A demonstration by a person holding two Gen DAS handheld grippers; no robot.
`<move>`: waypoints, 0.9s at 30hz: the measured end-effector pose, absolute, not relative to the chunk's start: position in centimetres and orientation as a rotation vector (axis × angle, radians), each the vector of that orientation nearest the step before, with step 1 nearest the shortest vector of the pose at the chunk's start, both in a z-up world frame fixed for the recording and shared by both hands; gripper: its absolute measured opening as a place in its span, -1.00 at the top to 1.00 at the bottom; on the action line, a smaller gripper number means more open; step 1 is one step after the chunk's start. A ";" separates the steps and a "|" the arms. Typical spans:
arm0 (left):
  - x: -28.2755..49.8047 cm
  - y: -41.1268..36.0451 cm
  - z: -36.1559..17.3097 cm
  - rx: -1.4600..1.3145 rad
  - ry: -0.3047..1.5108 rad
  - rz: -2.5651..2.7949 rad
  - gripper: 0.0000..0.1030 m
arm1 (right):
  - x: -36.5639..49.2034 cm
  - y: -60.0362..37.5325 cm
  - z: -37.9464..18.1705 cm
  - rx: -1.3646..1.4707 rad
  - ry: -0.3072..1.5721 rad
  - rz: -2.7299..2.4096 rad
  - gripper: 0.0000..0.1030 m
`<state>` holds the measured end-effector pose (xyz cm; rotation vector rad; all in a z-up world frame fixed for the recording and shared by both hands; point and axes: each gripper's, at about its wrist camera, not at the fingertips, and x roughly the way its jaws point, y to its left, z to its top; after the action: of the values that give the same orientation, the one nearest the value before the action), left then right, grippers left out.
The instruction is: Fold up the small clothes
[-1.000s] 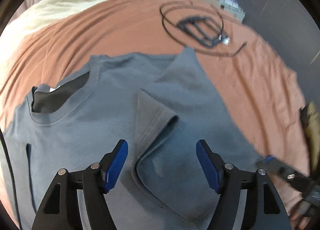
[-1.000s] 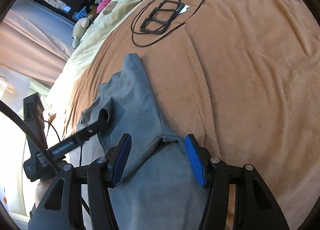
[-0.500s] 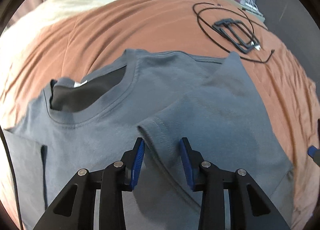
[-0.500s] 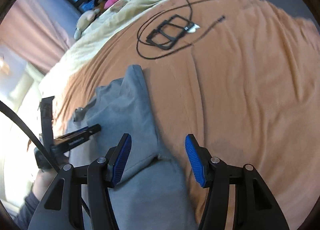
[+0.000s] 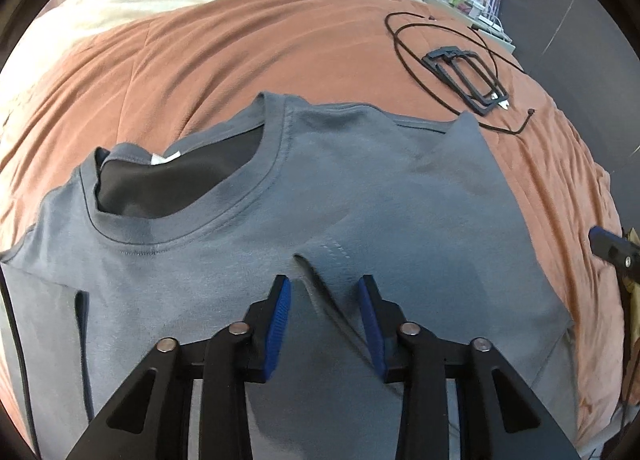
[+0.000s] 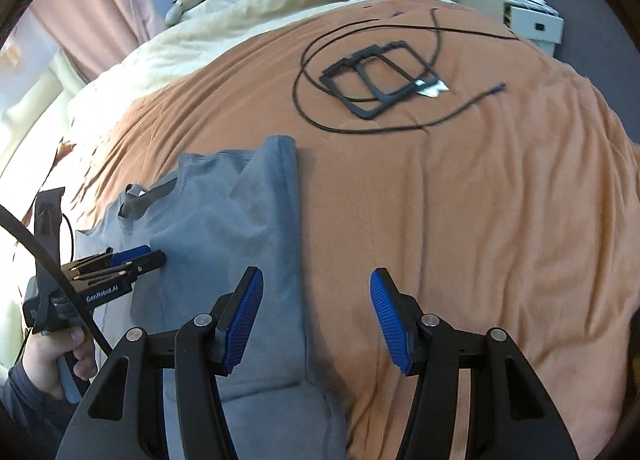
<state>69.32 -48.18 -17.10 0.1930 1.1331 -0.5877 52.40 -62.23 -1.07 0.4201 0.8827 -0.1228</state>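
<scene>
Left wrist view: grey T-shirt is lying face-up on the orange bedspread, neck opening at left, one sleeve already folded in across the chest. Left tool has just been closing; its pads are straddling that sleeve's hem, gap visible, not yet pinching. I'm judging it an early fold: the other side and the bottom are still pending. Right wrist view is adding what that one lacks: right tool spread and empty over the shirt's edge, and a hand gripping the left tool's handle.
</scene>
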 end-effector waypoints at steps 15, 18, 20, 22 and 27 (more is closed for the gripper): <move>71.1 -47.8 -18.2 0.153 1.142 -0.601 0.60 | 63.8 -62.9 -2.9 0.417 0.937 -0.066 -0.03; 71.4 -47.8 -18.4 0.160 1.136 -0.609 0.61 | 65.2 -63.2 -3.1 0.425 0.932 -0.067 -0.02; 71.5 -48.0 -18.5 0.168 1.132 -0.614 0.61 | 66.1 -63.4 -3.4 0.407 0.937 -0.077 0.06; 71.6 -48.1 -18.6 0.177 1.127 -0.619 0.61 | 66.9 -63.3 -3.7 0.401 0.941 -0.074 0.14; 71.6 -47.9 -18.8 0.175 1.128 -0.627 0.61 | 68.5 -63.2 -4.8 0.407 0.942 -0.053 0.21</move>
<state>71.63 -47.89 -18.80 0.1752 1.1277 -0.6267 68.49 -63.19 -4.82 0.4069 0.9422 -0.0533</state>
